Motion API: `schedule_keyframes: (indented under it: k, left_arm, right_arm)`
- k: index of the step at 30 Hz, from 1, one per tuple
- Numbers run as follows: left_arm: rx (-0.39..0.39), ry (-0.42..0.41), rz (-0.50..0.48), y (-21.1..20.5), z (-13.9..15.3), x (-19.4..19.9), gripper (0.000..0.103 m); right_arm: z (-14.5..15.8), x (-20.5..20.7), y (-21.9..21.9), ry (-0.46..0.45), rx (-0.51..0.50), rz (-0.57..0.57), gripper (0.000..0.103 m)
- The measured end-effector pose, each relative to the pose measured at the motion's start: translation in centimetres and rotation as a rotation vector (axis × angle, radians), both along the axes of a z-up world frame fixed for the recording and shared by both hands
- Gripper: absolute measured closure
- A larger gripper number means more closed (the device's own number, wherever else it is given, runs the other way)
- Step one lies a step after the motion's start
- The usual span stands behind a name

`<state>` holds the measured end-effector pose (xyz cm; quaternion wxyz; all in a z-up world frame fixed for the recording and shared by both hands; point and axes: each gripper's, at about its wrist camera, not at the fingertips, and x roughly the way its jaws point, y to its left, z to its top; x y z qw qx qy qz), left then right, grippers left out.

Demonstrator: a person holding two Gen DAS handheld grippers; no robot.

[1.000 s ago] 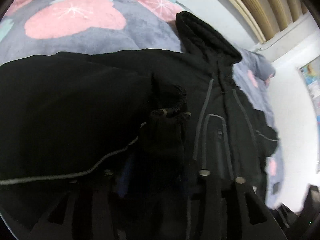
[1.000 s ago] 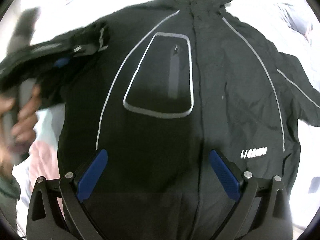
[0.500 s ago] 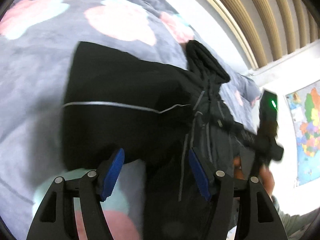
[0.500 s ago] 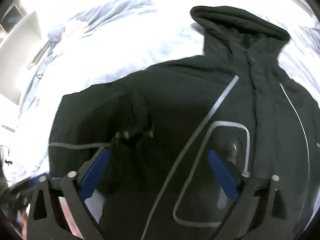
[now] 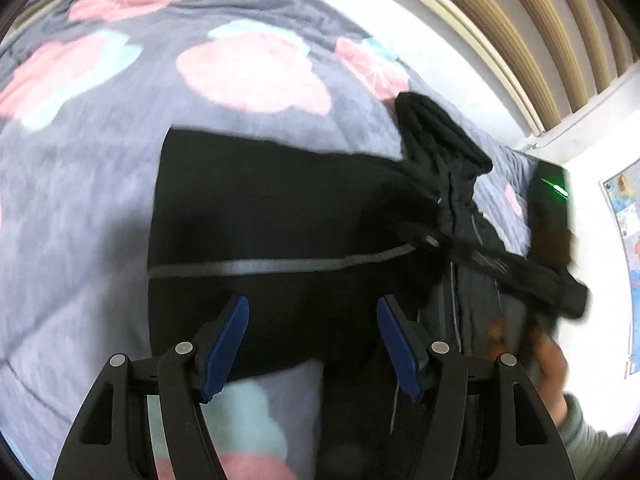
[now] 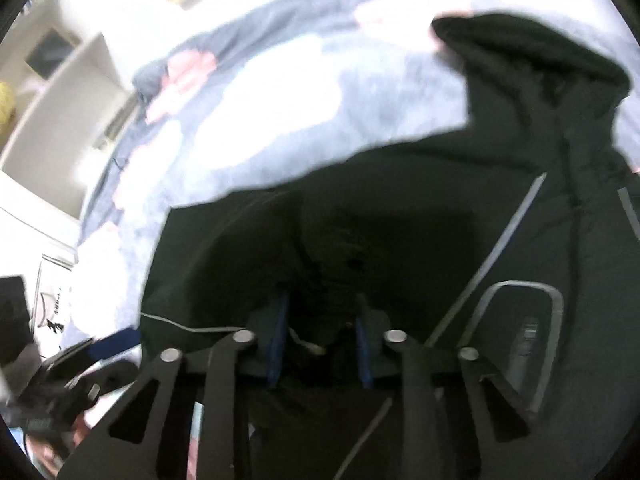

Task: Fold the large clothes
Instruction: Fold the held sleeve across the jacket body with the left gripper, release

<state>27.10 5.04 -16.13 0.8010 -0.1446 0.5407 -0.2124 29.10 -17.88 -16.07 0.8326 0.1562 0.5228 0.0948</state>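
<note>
A black hooded jacket with grey piping lies on the bed, its sleeve folded across the body. My left gripper is open and empty above the folded sleeve. In the right wrist view the jacket fills the frame, with its hood at the top right. My right gripper is closed around the dark sleeve cuff. The right gripper also shows in the left wrist view, at the sleeve end near the jacket's zip.
The bed has a grey cover with pink and teal fruit shapes. A slatted headboard and a white wall stand behind it. A white shelf stands at the left in the right wrist view.
My left gripper let go of the sleeve, opened and drew back. My right gripper moved left onto the sleeve cuff and closed on it.
</note>
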Motion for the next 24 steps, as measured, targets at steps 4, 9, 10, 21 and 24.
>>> schedule_keyframes:
  k: [4,9,10,21,24]
  left_arm:
    - [-0.015,-0.059,-0.032,-2.5,1.8,1.9,0.035]
    - [-0.013,-0.104,-0.113,-6.3,2.9,2.7,0.035]
    - [-0.013,-0.108,-0.130,-7.3,2.9,2.8,0.035]
    - [0.135,-0.004,-0.265,-16.3,-3.9,4.2,0.035]
    - [0.262,0.015,-0.279,-18.1,-7.3,4.3,0.035]
  right_arm:
    - [3.7,-2.2,-3.8,-0.068,-0.046,-0.081,0.081]
    - [7.5,-5.0,-10.9,-0.132,-0.159,-0.222,0.082]
    - [8.0,-5.6,-12.5,-0.137,-0.189,-0.263,0.082]
    - [1.9,-10.3,-26.1,0.068,-0.385,-0.534,0.082]
    - [-2.0,-10.6,-27.3,0.152,-0.377,-0.538,0.082]
